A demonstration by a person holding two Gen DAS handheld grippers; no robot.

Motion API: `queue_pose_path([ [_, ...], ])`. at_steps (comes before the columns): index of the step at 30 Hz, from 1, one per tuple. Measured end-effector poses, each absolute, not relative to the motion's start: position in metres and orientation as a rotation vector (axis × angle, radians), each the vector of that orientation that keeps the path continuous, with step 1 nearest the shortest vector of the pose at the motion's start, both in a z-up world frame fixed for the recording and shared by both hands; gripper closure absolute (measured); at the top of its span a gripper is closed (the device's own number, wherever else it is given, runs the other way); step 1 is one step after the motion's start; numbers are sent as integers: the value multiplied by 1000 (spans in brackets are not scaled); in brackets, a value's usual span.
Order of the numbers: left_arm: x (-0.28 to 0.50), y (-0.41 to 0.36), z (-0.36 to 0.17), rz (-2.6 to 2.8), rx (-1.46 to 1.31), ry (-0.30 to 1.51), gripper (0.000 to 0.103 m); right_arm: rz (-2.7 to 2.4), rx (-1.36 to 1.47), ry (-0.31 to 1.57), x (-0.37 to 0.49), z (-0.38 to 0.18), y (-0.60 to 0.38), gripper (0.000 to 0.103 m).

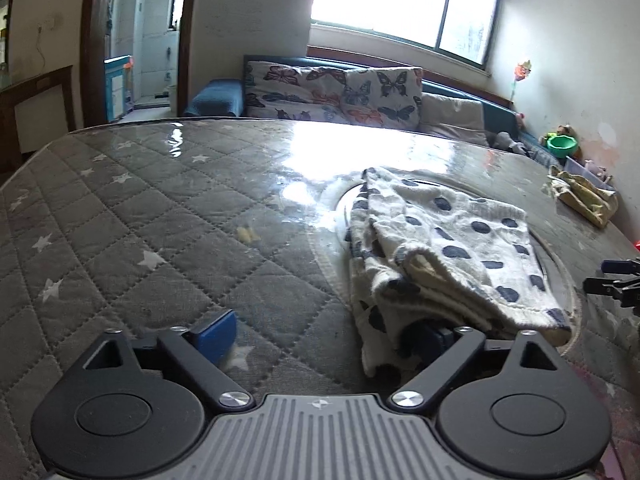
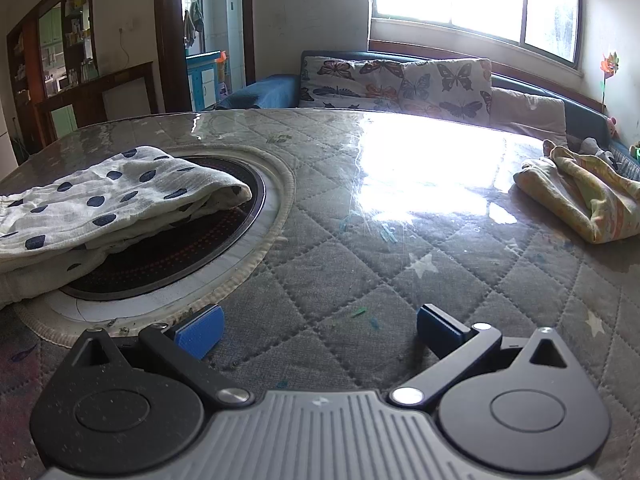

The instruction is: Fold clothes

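Observation:
A folded white cloth with dark blue dots point(image 1: 440, 240) lies on the round dark inset of the table point(image 2: 180, 248); it also shows at the left of the right wrist view point(image 2: 100, 208). My left gripper point(image 1: 324, 336) stands open at the cloth's near edge. Its left pad point(image 1: 214, 334) is over bare quilt, and its right pad point(image 1: 434, 340) is partly tucked under the cloth's overhanging fold. My right gripper point(image 2: 320, 332) is open above the quilt, to the right of the inset, with nothing between its pads. Part of it shows at the right edge of the left wrist view point(image 1: 612, 284).
The table wears a grey quilted cover with white stars point(image 1: 140, 220) under glossy clear plastic. A crumpled yellow cloth point(image 2: 580, 196) lies at the table's far right. Behind the table are a sofa with butterfly cushions point(image 2: 396, 84), a green bowl point(image 1: 562, 145) and a bright window.

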State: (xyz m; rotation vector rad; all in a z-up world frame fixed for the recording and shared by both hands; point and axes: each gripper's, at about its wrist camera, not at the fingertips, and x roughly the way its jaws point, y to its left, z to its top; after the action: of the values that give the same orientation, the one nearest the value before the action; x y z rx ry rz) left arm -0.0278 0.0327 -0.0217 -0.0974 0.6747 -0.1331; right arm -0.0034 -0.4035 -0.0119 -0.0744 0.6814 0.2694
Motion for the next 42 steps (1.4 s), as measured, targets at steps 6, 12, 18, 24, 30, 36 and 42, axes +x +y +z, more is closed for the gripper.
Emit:
queue_pose_path([
  [6, -30, 33, -24, -122, -85, 659, 0, 269, -74, 682, -3, -12, -404, 0],
  [12, -29, 29, -25, -115, -74, 652, 0, 270, -74, 681, -2, -12, -405, 0],
  [18, -28, 26, -26, -110, -64, 648, 0, 270, -75, 680, -1, -12, -405, 0],
  [24, -27, 24, -27, -106, -53, 649, 0, 270, -76, 680, -1, -13, -405, 0],
  [30, -25, 24, -28, -108, -57, 647, 0, 271, -76, 680, -1, -13, -406, 0],
  [36, -26, 24, -27, -108, -57, 647, 0, 271, -76, 680, 0, -12, -406, 0],
  [42, -26, 25, -27, -109, -60, 648, 0, 271, -76, 680, 0, -13, -406, 0],
])
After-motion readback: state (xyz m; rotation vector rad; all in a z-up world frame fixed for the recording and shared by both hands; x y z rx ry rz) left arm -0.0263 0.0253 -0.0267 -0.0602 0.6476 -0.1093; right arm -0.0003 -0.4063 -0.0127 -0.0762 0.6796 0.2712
